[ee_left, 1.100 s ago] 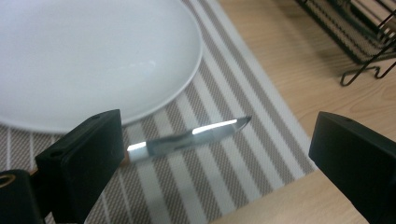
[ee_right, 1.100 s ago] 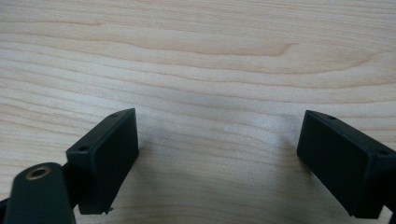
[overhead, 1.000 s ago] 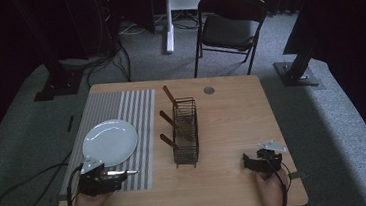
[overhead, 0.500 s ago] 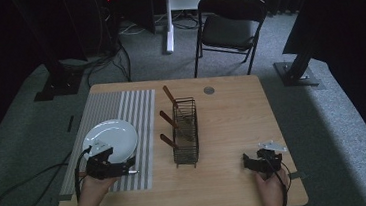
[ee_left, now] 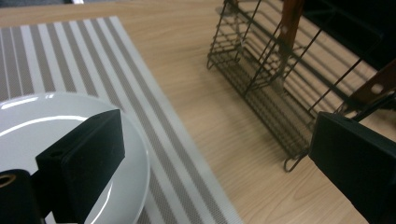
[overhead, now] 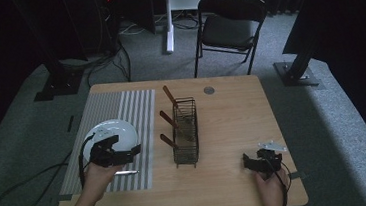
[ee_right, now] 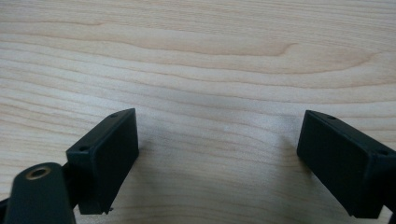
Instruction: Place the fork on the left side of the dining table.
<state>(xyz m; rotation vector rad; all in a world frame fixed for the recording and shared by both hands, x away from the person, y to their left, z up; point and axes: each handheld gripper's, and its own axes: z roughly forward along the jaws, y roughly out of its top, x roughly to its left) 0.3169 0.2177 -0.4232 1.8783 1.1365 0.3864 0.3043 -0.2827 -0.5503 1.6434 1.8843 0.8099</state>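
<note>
One white plate (overhead: pixel 115 131) lies on the striped mat (overhead: pixel 139 117) near the table's left edge. Left gripper (overhead: pixel 130 152) hovers over it, jaws wide; right gripper (overhead: pixel 249 160), jaws wide, rests near the front-right corner. One wire rack (overhead: pixel 185 128) holds three brown-handled utensils (overhead: pixel 169 95).

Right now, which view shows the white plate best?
The high view: the white plate sits whole on the striped mat, partly covered by the left hand-held gripper. The left gripper view gives a cropped close-up of its rim behind one jaw.
</note>
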